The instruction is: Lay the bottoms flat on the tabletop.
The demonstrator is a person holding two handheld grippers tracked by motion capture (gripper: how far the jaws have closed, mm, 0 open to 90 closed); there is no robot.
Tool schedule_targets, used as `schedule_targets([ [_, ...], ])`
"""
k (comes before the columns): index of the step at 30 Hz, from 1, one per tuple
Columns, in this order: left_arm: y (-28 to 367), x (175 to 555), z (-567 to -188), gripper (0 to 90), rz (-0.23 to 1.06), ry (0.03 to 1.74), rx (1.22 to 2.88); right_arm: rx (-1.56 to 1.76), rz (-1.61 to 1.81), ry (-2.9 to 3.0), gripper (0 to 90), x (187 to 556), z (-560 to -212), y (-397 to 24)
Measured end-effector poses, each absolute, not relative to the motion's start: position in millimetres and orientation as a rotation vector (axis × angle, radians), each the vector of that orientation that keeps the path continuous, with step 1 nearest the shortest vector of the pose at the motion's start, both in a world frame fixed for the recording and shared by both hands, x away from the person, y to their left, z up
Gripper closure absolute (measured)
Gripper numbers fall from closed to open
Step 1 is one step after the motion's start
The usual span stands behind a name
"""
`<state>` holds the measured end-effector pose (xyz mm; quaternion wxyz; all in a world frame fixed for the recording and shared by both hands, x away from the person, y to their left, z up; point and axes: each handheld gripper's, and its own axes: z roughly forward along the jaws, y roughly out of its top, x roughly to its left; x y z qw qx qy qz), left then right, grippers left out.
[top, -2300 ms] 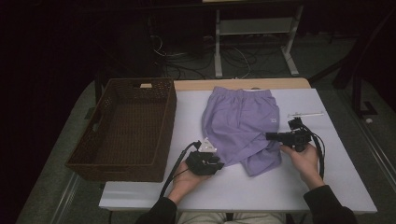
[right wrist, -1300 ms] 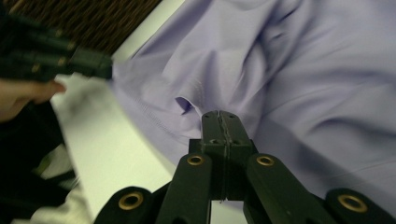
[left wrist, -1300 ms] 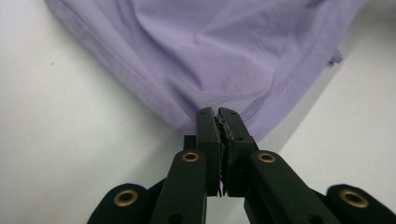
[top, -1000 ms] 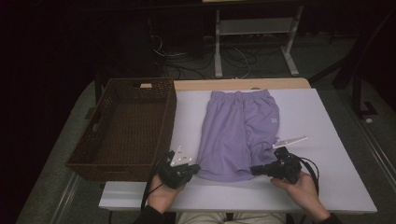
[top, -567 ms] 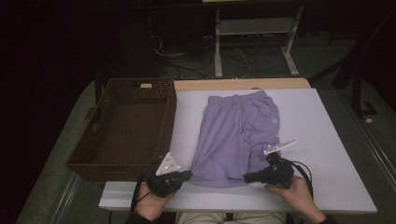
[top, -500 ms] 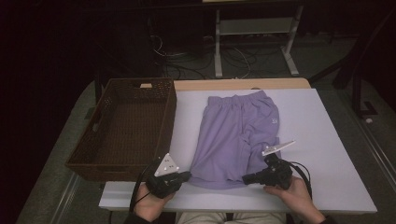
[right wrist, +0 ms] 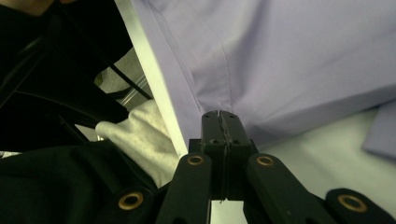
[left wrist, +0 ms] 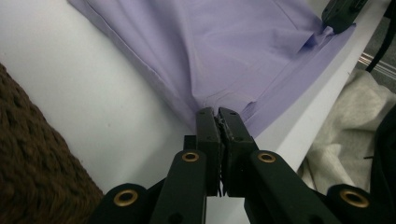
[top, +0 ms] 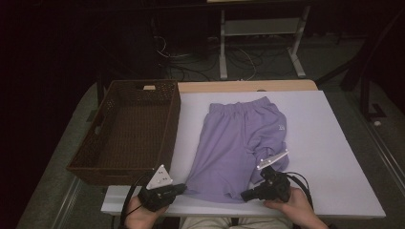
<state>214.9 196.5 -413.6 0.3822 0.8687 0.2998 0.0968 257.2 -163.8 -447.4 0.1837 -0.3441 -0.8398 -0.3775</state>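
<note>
Pinching one pair of purple shorts (top: 239,143) – left tool (top: 180,189), right tool (top: 246,194) – one basket (top: 125,167)

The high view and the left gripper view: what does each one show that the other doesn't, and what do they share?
The high view alone takes in the whole wicker basket, the shorts' waistband at the far end, and both hands. The left gripper view alone shows, close up, the left gripper with its jaws shut on a pinch of the hem, and grey cloth below the table edge. Both show the purple shorts on the white table, and the right gripper at the other hem corner.
</note>
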Motion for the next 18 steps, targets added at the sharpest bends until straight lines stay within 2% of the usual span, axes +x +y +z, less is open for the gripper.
schedule_targets([
  [14, 195.4, 215.8, -423.0, 87.1, 0.166, 0.757, 2.287, -0.974, -1.045, -2.330, 88.7, 246.0, -451.5, -169.2],
  [18, 194.1, 215.0, -423.0, 79.5, 0.157, 0.751, 2.276, -0.960, -1.044, -2.331, 84.5, 244.6, -450.8, -170.6],
])
